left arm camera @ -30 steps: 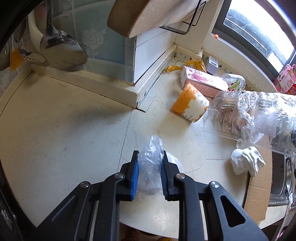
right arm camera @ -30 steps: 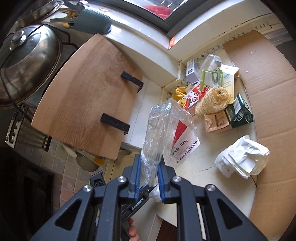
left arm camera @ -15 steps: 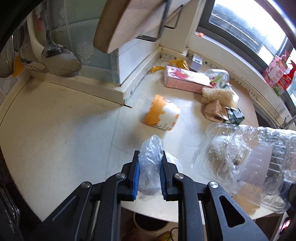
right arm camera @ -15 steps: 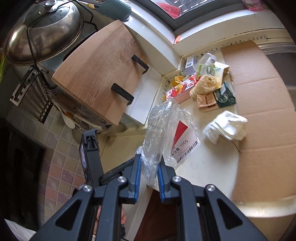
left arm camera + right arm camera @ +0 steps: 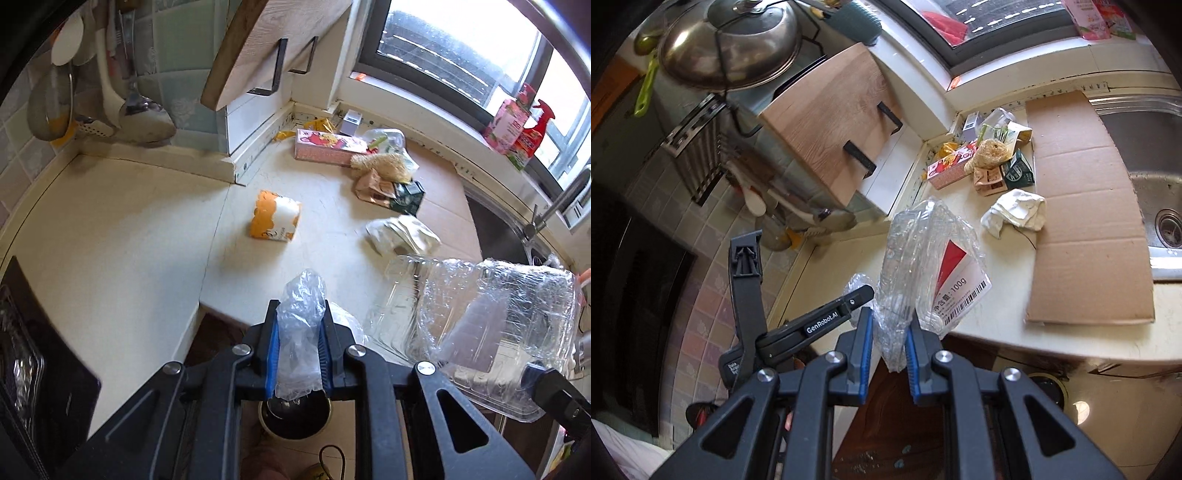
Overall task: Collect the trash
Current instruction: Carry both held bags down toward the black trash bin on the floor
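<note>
Left gripper [image 5: 300, 345] is clamped on a crumpled clear plastic bag [image 5: 300, 332], right gripper [image 5: 888, 341] on a clear plastic clamshell tray with a red-white label [image 5: 932, 266], both off the cream countertop's [image 5: 129, 236] edge; orange-white tissue pack [image 5: 275, 220], crumpled white paper [image 5: 1015, 212], flat brown cardboard [image 5: 1086, 206] lie behind

hanging ladle [image 5: 146, 116]; pot lid [image 5: 729, 42]; sink [image 5: 1156, 210]

"GenRobot.AI" is showing in white on the left tool [image 5: 862, 295] arm, right wrist view. The white label [image 5: 960, 295] on the clear clamshell [image 5: 923, 258], which the right tool [image 5: 889, 332] is pinching, is reading "100g" after Chinese characters, with a barcode below it. Other packaging on the counter [image 5: 993, 325] is showing print too small to read.
</note>
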### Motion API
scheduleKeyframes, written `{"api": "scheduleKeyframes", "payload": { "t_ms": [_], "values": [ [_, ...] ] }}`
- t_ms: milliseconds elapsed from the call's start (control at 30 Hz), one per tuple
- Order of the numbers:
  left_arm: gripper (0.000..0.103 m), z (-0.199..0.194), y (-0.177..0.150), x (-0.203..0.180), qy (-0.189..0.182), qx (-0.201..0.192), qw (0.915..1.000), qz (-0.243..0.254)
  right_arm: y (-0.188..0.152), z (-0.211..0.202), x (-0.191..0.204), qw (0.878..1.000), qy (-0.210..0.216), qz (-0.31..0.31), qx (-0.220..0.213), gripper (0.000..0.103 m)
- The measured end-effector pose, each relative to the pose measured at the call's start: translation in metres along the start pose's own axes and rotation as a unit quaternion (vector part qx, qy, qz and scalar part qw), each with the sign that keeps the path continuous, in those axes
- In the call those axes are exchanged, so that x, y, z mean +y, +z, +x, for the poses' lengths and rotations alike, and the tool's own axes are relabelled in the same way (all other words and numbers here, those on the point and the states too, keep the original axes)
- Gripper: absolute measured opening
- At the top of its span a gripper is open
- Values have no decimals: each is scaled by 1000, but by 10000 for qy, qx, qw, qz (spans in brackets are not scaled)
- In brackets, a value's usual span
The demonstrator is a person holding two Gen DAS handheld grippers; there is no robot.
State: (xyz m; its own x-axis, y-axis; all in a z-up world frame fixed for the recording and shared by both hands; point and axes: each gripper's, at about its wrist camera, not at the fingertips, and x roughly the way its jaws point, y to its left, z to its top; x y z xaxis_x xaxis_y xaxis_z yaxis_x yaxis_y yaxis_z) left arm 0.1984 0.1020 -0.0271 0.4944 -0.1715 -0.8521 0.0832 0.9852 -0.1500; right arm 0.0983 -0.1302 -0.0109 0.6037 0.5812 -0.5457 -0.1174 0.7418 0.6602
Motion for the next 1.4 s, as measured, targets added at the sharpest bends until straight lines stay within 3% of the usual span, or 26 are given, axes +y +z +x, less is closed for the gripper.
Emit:
{"api": "scheduleKeyframes", "payload": {
  "t_ms": [400, 733, 1067, 1400],
  "values": [
    [16, -52, -88, -54, -201, -68, 9992, 340, -72, -74, -18, 9998, 125, -167, 42, 16],
    [16, -52, -146, -78, -305, 172, 9982, 491, -121, -102, -48, 9997, 46, -95, 228, 16],
    [16, -14, -187, -78, -333, 647, 9958, 550, -155, -79, -90, 9981, -54, 262, 559, 16],
    [16, 60, -216, -65, -299, 1114, 9918, 556, -190, -19, -151, 9923, -254, 838, 873, 16]
  ]
}}
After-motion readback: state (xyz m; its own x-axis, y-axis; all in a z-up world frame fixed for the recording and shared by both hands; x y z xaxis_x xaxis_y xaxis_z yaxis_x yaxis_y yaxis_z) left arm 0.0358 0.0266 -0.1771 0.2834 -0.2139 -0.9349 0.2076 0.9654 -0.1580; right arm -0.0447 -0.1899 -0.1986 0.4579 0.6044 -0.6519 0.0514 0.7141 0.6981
